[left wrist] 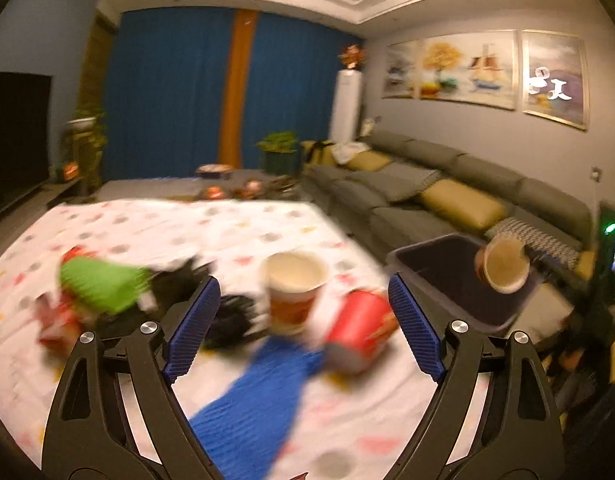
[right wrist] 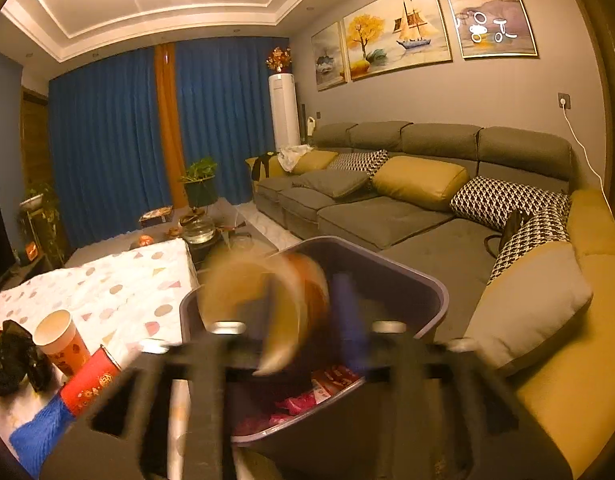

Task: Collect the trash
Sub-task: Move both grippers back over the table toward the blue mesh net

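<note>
My left gripper (left wrist: 303,320) is open and empty above the table. Between its fingers stand an upright paper cup (left wrist: 293,292) and a red cup lying on its side (left wrist: 357,334), with a blue cloth (left wrist: 263,392), a black bag (left wrist: 231,320) and a green wrapper (left wrist: 103,286) around them. My right gripper (right wrist: 311,320) is blurred over the dark trash bin (right wrist: 431,304); a paper cup (right wrist: 267,304) sits between its fingers, tilted over the bin. The same cup (left wrist: 503,264) shows over the bin (left wrist: 427,256) in the left view. Red and pink wrappers (right wrist: 307,400) lie inside the bin.
The table has a white patterned cloth (left wrist: 167,228) (right wrist: 119,288). A grey sofa with yellow and checked cushions (right wrist: 419,184) runs along the right wall. A low table with a plant (right wrist: 199,184) stands beyond, before blue curtains.
</note>
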`<state>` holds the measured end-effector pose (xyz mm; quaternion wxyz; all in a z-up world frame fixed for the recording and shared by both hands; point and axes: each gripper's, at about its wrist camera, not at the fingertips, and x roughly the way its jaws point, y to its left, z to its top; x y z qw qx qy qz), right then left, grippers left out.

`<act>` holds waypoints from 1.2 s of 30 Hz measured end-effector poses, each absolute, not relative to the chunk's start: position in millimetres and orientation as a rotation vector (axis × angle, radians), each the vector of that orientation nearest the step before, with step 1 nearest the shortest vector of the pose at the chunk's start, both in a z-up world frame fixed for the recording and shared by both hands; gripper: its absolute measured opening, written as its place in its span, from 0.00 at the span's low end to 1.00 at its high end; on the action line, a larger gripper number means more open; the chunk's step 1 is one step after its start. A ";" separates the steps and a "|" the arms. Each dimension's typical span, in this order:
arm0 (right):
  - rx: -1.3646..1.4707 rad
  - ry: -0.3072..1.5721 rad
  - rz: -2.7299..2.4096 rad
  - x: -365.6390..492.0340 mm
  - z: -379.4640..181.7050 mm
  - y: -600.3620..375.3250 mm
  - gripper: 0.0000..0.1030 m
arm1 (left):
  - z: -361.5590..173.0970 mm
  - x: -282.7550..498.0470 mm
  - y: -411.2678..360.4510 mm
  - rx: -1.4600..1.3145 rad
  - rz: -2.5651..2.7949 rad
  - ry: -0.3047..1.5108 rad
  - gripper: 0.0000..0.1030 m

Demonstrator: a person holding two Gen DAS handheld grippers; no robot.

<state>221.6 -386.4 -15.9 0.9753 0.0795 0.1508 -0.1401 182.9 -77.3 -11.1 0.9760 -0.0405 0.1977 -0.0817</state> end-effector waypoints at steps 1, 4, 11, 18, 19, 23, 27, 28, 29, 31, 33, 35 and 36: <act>0.160 0.301 -0.289 219.3 -15.2 -385.8 0.44 | -14.1 181.7 -69.1 -0.087 -0.148 0.413 0.82; 0.178 0.302 -0.282 206.9 -12.9 -383.9 0.49 | -21.1 175.8 -53.5 -0.085 -0.123 0.442 0.82; 0.166 0.297 -0.181 170.1 -12.1 -347.9 0.69 | -41.5 167.4 -46.3 -0.054 -0.133 0.510 0.82; 0.154 0.341 -0.094 156.0 -19.2 -306.8 0.74 | -61.4 168.7 -47.7 -0.023 -0.156 0.572 0.82; 0.151 0.345 -0.085 156.2 -19.4 -301.6 0.74 | -62.8 169.4 -47.4 -0.022 -0.160 0.578 0.82; 0.150 0.354 -0.057 155.2 -21.1 -287.8 0.74 | -69.8 173.8 -47.2 -0.017 -0.174 0.611 0.82; 0.136 0.365 -0.038 156.6 -22.8 -277.4 0.74 | -75.8 184.5 -48.7 -0.020 -0.192 0.670 0.82; 0.135 0.369 -0.035 156.9 -23.2 -275.3 0.74 | -76.7 187.0 -49.8 -0.013 -0.195 0.677 0.82; 0.136 0.371 -0.033 157.1 -23.7 -273.4 0.74 | -78.6 190.5 -50.9 -0.010 -0.203 0.691 0.82; 0.137 0.373 -0.026 157.8 -22.5 -271.8 0.74 | -83.1 197.2 -52.3 -0.012 -0.213 0.728 0.82; 0.132 0.374 -0.019 158.8 -21.4 -268.8 0.74 | -88.9 204.6 -52.3 -0.018 -0.216 0.771 0.82; 0.125 0.376 -0.013 159.6 -21.5 -265.2 0.74 | -92.4 209.1 -52.4 -0.019 -0.215 0.799 0.80; 0.120 0.378 -0.009 160.4 -21.6 -263.0 0.74 | -94.5 211.0 -52.5 -0.020 -0.214 0.814 0.80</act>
